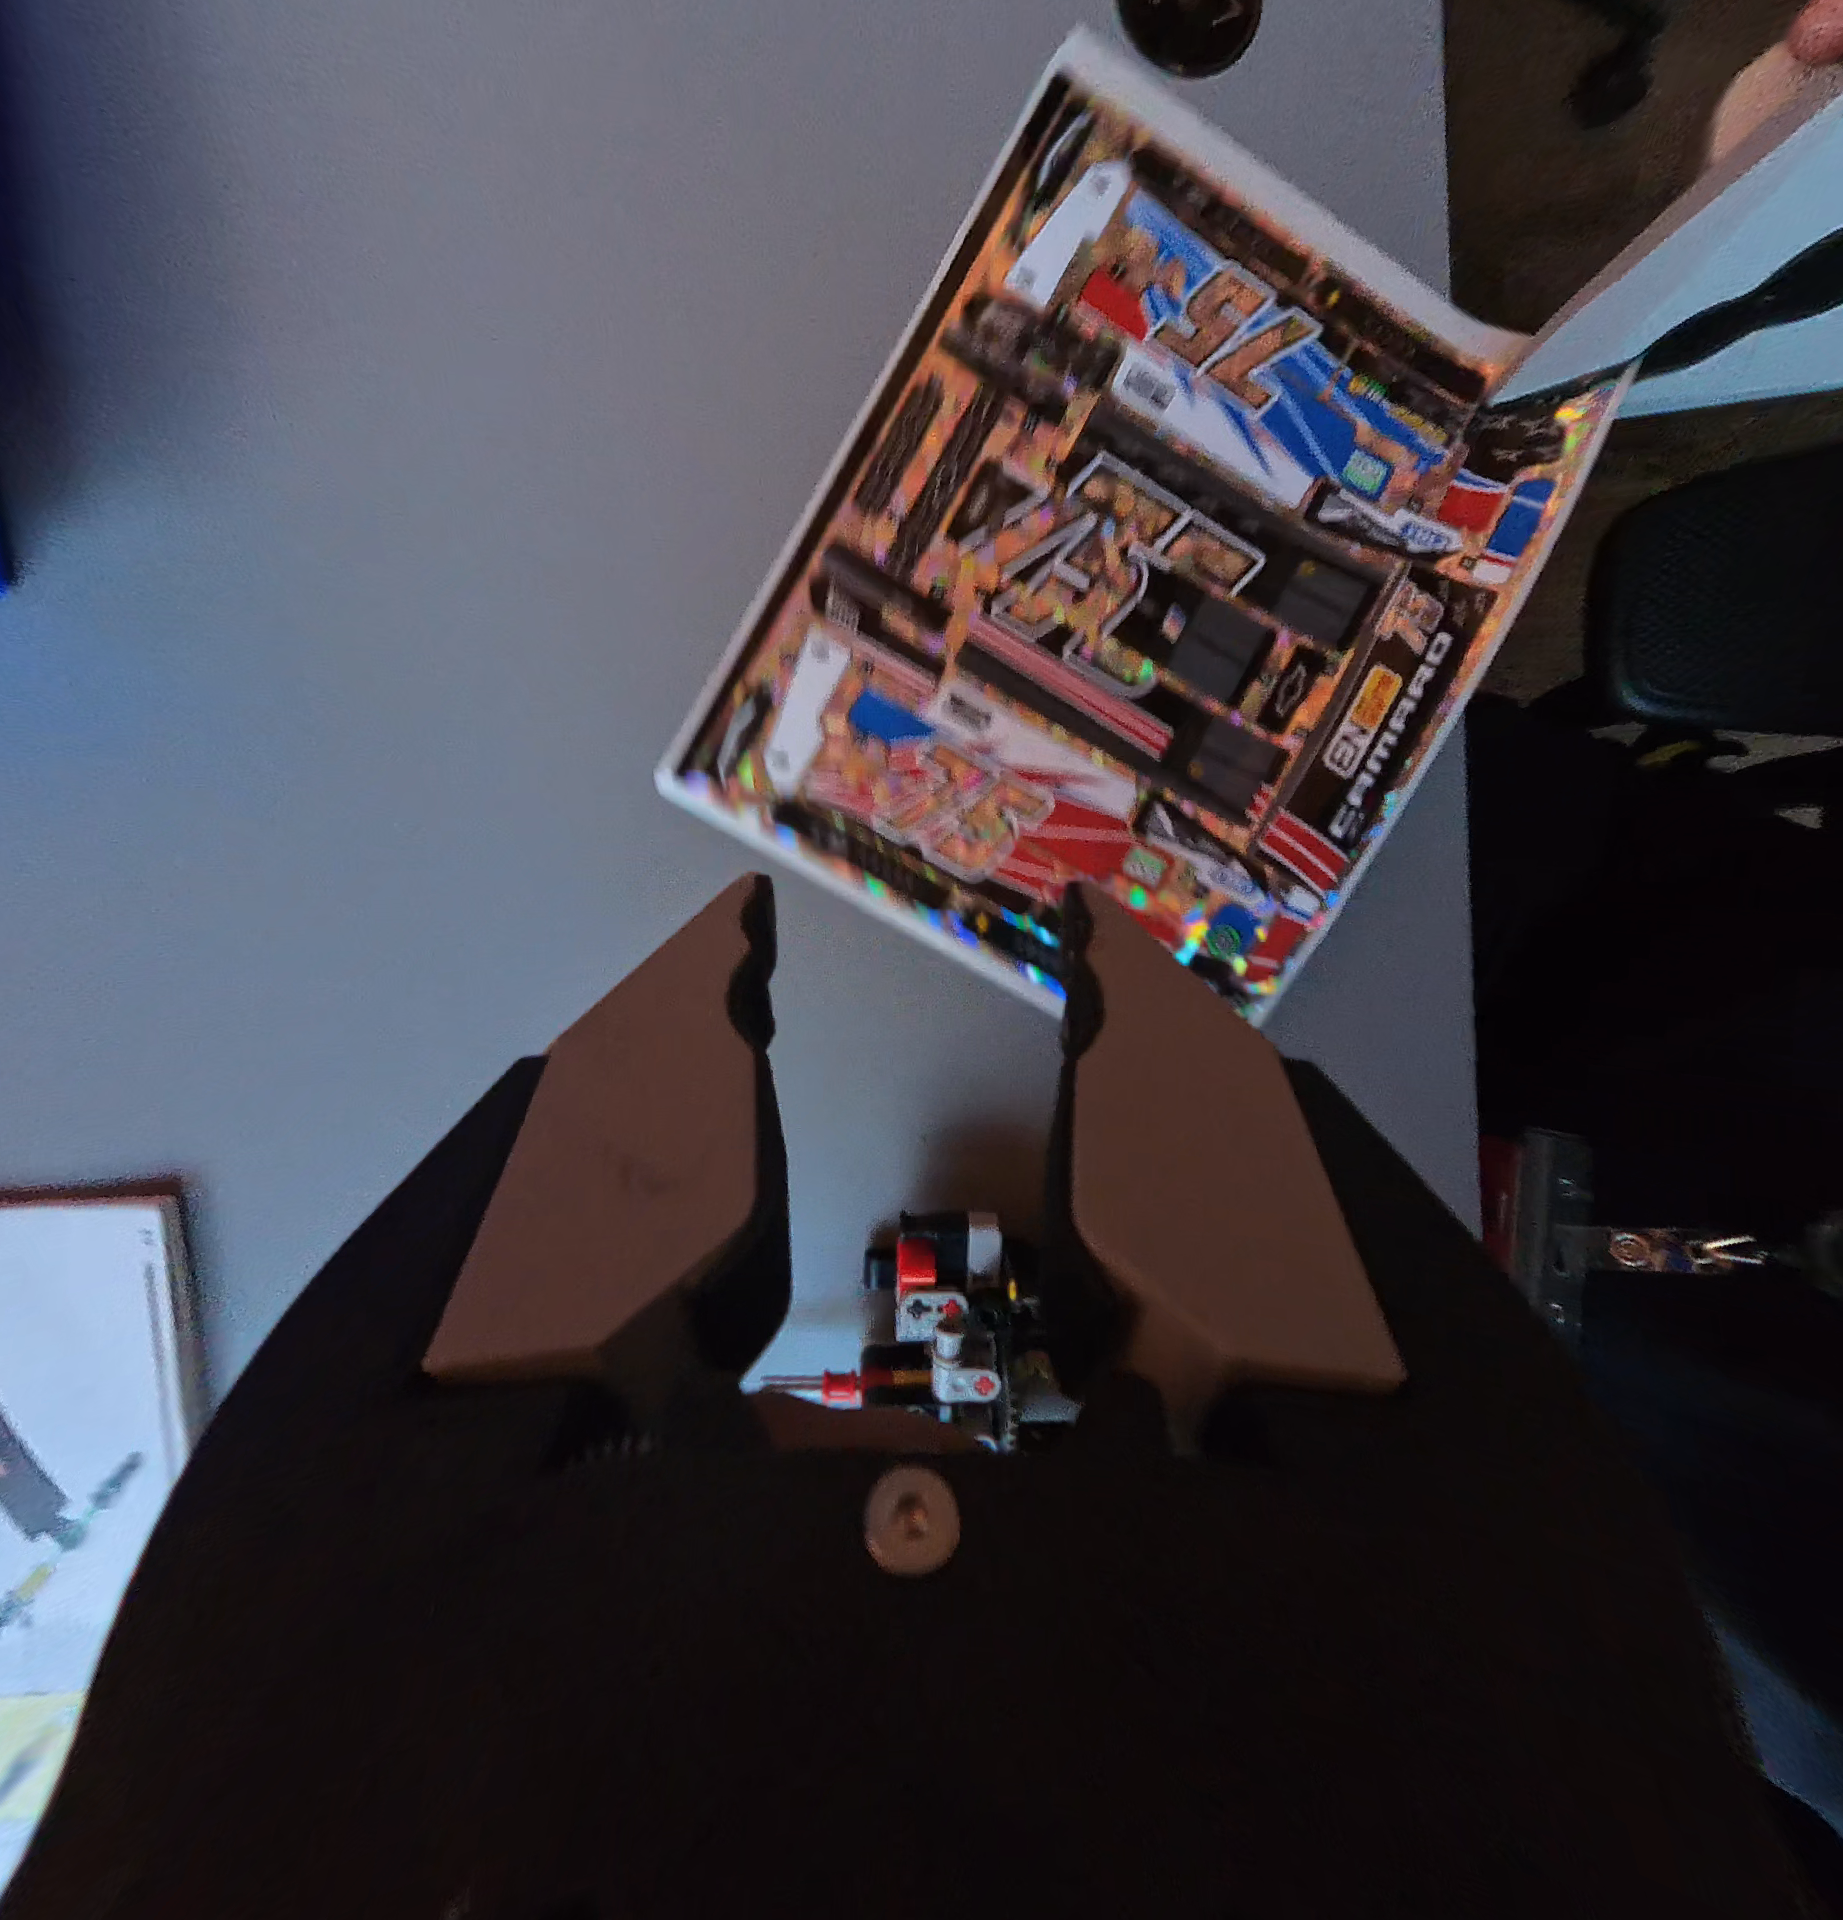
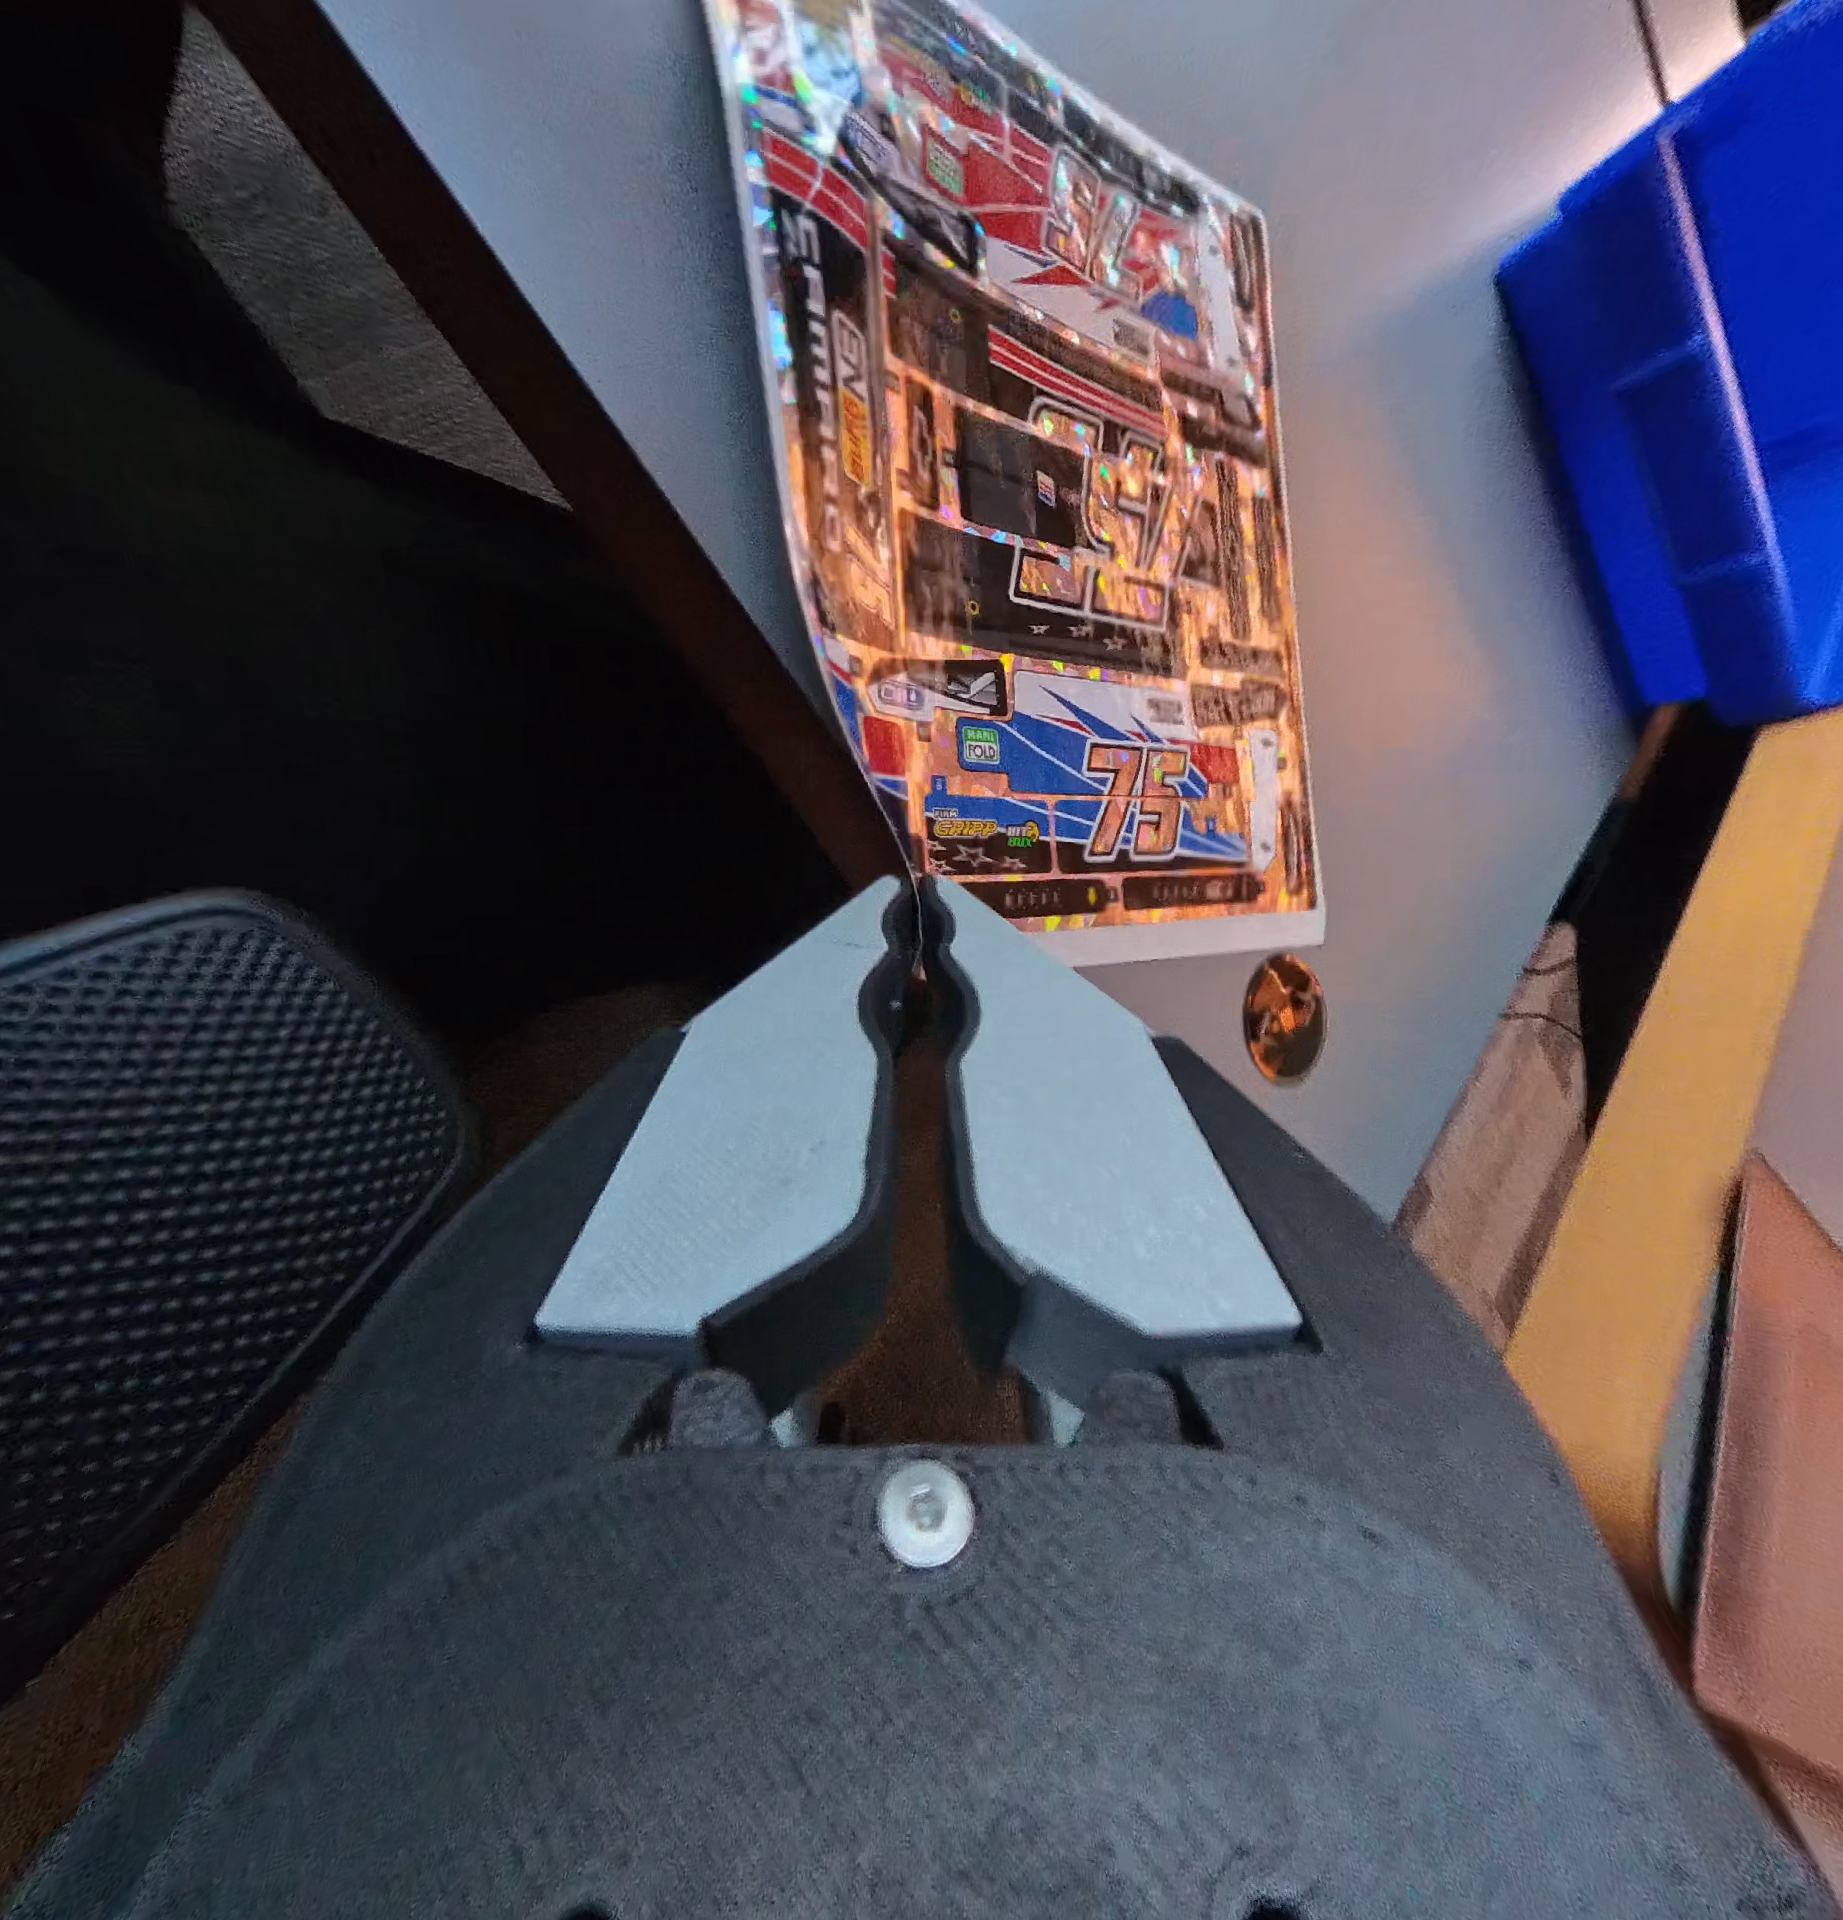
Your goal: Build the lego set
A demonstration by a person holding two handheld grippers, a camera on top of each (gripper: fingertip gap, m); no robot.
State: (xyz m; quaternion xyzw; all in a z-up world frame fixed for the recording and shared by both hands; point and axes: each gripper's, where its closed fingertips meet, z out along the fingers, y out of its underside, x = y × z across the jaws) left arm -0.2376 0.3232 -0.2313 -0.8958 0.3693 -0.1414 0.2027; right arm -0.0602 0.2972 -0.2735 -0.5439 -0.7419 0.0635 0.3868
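A: Looking along the right tongs (image 2: pixel 915 914), I see the grey fingers closed together on the near corner of a holographic sticker sheet (image 2: pixel 1052 499), its thin edge pinched between the pads.

B: Which way does the sheet run?

A: Its long axis stretches away from those tongs over the grey table (image 2: pixel 1416 520), and the held corner curls up off the surface near the table's dark edge. From the left view the sheet (image 1: pixel 1125 540) lies slanted, long side running from lower left to upper right.

B: And the left tongs?

A: The left tongs (image 1: pixel 922 935) stand apart with nothing between the brown fingers; the right fingertip overlaps the sheet's near edge, though contact is unclear. They are angled down at the table.

B: Anything around?

A: A coppery coin (image 2: pixel 1283 1018) just beyond the sheet's corner, a blue bin (image 2: pixel 1727 416) to the right, a mesh chair (image 2: pixel 169 1195) off the table's edge, a small brick model (image 1: pixel 948 1330) and a printed booklet (image 1: pixel 55 1403) near the left tongs.
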